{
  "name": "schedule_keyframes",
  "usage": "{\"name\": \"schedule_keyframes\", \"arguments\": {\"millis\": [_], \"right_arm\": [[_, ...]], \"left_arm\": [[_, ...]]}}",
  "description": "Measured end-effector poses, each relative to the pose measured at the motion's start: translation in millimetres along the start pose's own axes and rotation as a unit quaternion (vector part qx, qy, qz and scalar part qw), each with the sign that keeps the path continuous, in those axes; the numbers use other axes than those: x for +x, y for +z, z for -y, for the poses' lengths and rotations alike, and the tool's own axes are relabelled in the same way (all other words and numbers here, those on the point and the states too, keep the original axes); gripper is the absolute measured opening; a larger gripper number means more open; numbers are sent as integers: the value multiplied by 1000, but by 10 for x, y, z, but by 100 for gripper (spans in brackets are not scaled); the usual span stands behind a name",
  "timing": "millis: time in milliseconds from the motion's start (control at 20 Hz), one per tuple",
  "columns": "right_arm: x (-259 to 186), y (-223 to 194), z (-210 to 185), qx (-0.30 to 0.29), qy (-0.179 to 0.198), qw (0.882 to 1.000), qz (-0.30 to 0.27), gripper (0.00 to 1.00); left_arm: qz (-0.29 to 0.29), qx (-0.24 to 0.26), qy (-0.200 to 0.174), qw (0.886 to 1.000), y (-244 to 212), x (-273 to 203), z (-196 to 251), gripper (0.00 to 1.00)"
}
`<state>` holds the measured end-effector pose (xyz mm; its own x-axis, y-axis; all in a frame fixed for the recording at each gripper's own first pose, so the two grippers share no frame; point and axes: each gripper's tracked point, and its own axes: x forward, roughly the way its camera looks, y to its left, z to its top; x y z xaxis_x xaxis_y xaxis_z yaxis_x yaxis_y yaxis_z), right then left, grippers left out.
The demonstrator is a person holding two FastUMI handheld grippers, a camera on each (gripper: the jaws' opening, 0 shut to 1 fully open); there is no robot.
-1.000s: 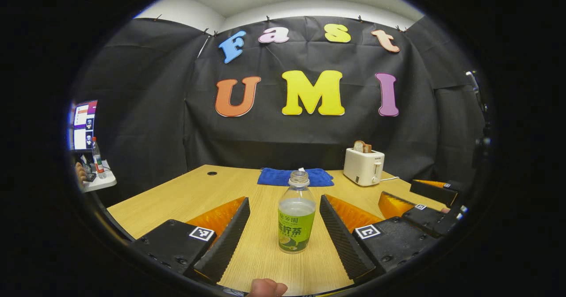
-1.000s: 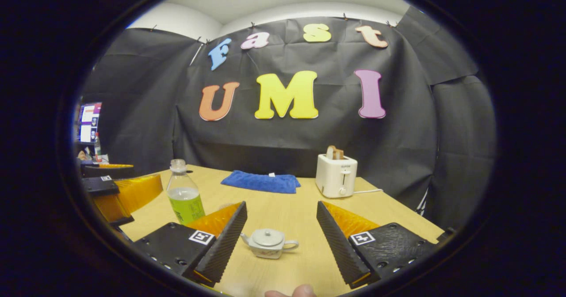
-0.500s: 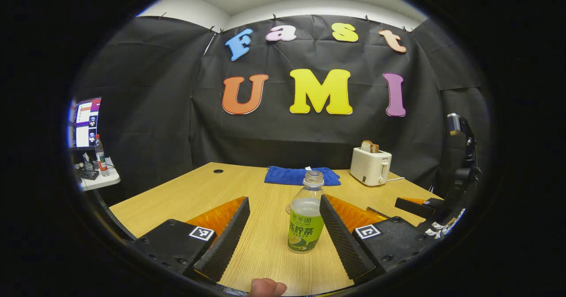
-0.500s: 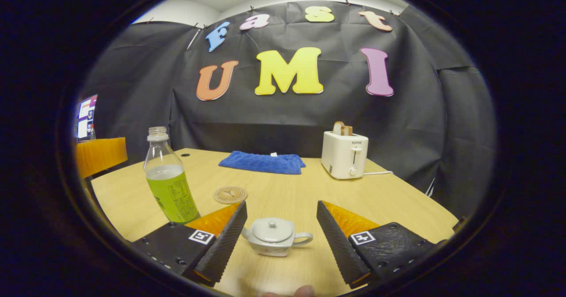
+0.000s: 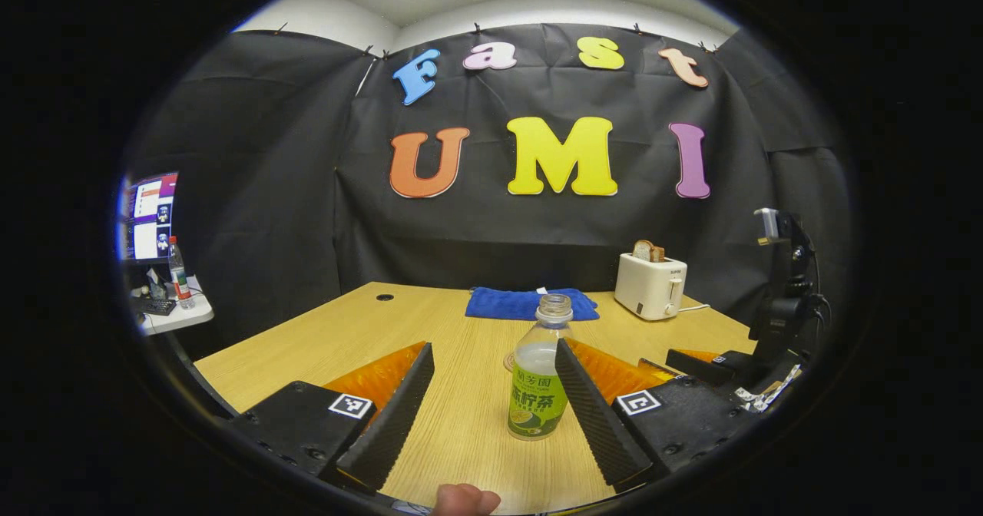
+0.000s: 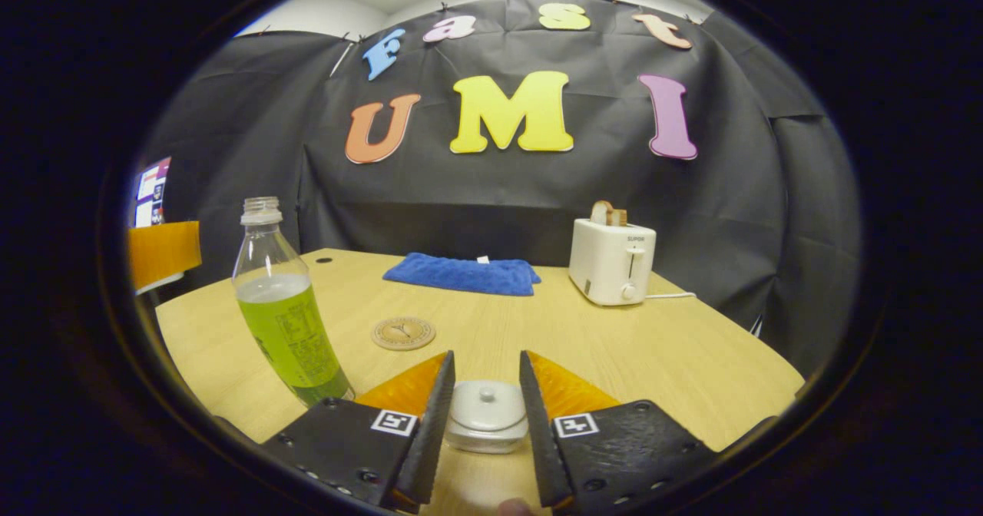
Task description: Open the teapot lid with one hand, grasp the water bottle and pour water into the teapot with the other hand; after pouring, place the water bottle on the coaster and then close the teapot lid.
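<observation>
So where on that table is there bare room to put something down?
Bare wood lies between the coaster and the toaster, in front of the blue towel, and on the table's left side. The near edge is crowded: bottle, teapot and both grippers.

Looking along the right gripper (image 6: 484, 408) at the bottom centre of the frame, fingers narrowed around the teapot (image 6: 487, 424), its lid (image 6: 486, 403) still sitting on; contact impossible to confirm. Standing upright at lower left on the wooden table (image 6: 676, 355): the uncapped water bottle (image 6: 286, 309), partly filled. Lying just right of it, the round coaster (image 6: 404, 333). Resting farther back at centre, a blue cloth (image 6: 461, 273); at centre right, a white toaster (image 6: 612, 261) holding bread.
</observation>
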<state>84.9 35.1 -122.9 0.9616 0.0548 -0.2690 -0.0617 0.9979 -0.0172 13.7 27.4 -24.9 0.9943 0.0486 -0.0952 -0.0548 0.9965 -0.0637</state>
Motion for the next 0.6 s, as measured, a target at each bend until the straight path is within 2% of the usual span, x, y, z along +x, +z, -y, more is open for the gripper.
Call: {"name": "schedule_keyframes", "arguments": {"millis": [50, 100, 300, 400, 450, 550, 600], "right_arm": [[27, -32, -1, -1, -1, 1000, -5, 43], [48, -38, -2, -2, -1, 1000, -7, 36], [69, -96, -68, -6, 5, 1000, -17, 36], [112, -99, -18, -13, 0, 1000, -18, 4], [112, -98, -23, -16, 4, 1000, -20, 10], [119, -98, -38, -18, 3, 1000, -19, 12], [40, -97, -54, -18, 5, 1000, -18, 1]], "left_arm": [[0, -1, 0, 1000, -11, -9, -5, 99], [0, -2, 0, 1000, -11, -4, -5, 99], [-3, -3, 0, 1000, -25, -2, -22, 99], [-4, -3, -1, 1000, -18, 3, -22, 99], [-5, -4, -1, 1000, -23, 3, -16, 99], [-6, -6, -3, 1000, -35, 12, -15, 99], [-5, -5, -4, 1000, -27, 3, -7, 99]]}}
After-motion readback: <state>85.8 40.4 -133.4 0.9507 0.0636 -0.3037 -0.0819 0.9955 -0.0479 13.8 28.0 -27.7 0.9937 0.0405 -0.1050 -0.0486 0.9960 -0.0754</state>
